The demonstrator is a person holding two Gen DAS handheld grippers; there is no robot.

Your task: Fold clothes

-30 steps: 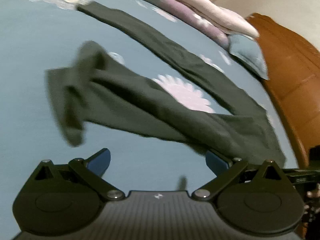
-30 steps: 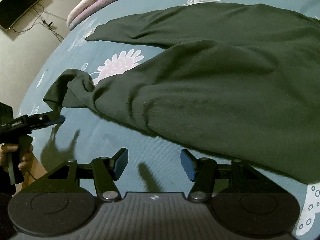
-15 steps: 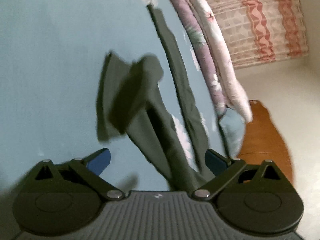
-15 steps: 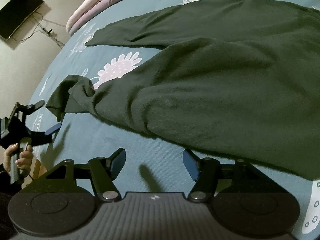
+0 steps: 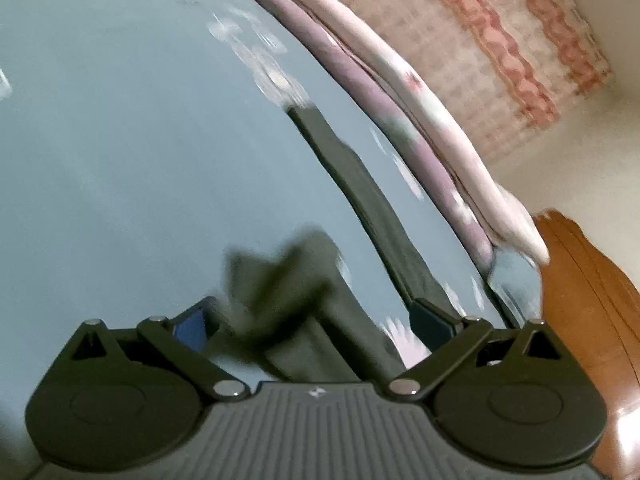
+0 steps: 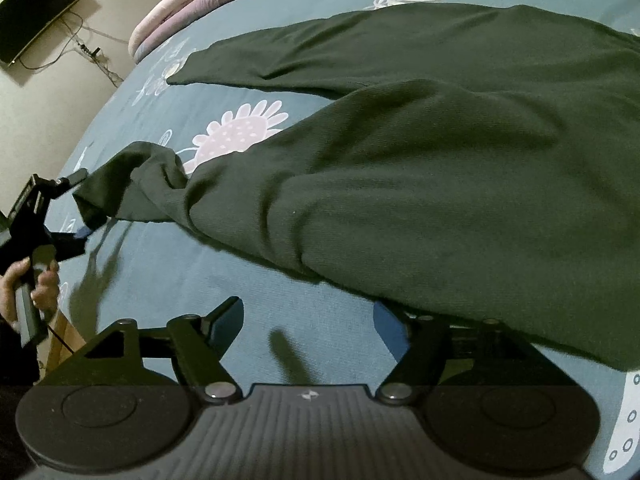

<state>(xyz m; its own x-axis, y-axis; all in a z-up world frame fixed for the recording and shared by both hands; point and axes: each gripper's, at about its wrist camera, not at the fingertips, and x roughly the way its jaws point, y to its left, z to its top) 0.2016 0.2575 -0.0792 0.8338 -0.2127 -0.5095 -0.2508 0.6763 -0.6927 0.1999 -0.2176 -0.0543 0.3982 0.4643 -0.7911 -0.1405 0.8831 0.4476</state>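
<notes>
Dark green trousers (image 6: 420, 168) lie spread on a blue patterned bedsheet (image 6: 208, 276). The near leg ends in a crumpled cuff (image 6: 132, 184); the far leg (image 6: 320, 52) lies flat. My right gripper (image 6: 308, 320) is open, low over the sheet at the near leg's edge, its right finger partly under the cloth. In the left wrist view my left gripper (image 5: 316, 320) is open, with the crumpled cuff (image 5: 288, 280) between its fingers; the far leg (image 5: 360, 184) stretches beyond. The right wrist view shows the left gripper (image 6: 68, 208) straddling the cuff.
Folded pink and purple quilts (image 5: 400, 120) lie along the bed's far edge. A brown wooden headboard (image 5: 592, 320) stands at the right. A dark screen (image 6: 36, 8) hangs on the wall past the bed. The hand (image 6: 32, 284) holds the left gripper's handle.
My left gripper has swung and come in onto the crumpled cuff, which now sits between its open fingers. My right gripper has slid forward to the near leg's edge.
</notes>
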